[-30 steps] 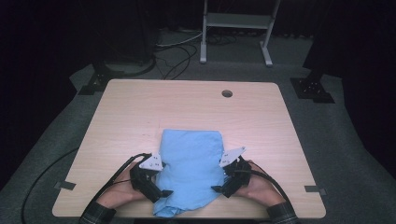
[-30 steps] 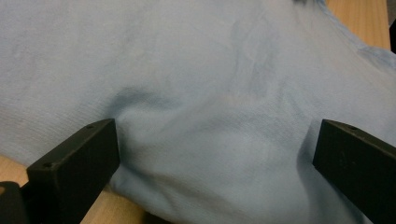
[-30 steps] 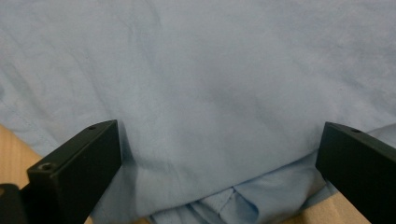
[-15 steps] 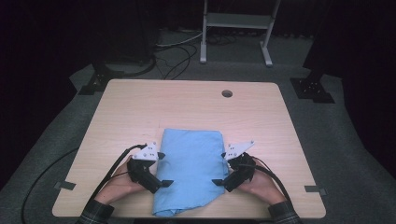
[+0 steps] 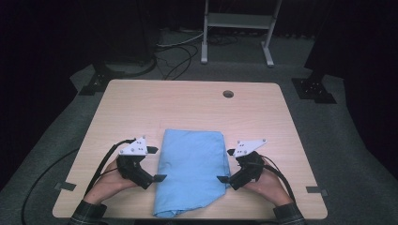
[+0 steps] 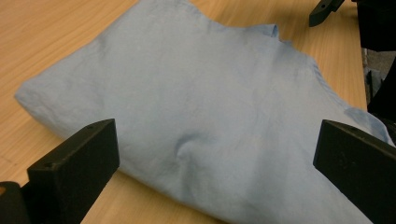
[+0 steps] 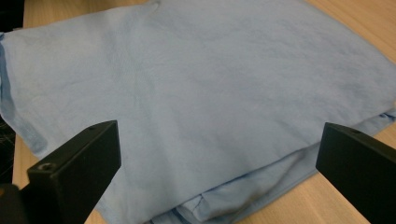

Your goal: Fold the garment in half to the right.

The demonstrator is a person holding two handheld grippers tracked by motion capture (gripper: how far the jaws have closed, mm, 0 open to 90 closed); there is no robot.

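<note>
A folded light blue cloth (image 5: 190,171) lies flat at the front middle of the wooden table (image 5: 187,108), its near end reaching the table's front edge. My left gripper (image 5: 156,164) stands open just off the cloth's left edge, jaws facing it. My right gripper (image 5: 226,165) stands open just off the right edge. Seen from the left gripper (image 6: 217,140), the cloth (image 6: 196,93) spreads between and beyond the wide-apart jaws, with the other gripper (image 6: 327,9) past it. The right gripper (image 7: 219,140) faces the cloth (image 7: 196,84), whose layered edge lies close to the jaws. Neither holds anything.
A round cable hole (image 5: 228,93) sits near the table's far edge. Behind the table stand a metal frame (image 5: 237,28), loose cables (image 5: 176,51) and black stand feet (image 5: 313,89) on the grey floor. Tape marks (image 5: 64,186) stick to the table's side edges.
Both grippers have drawn outward from the cloth's side edges, left one leftward and right one rightward. The cloth now lies flatter and untouched between them.
</note>
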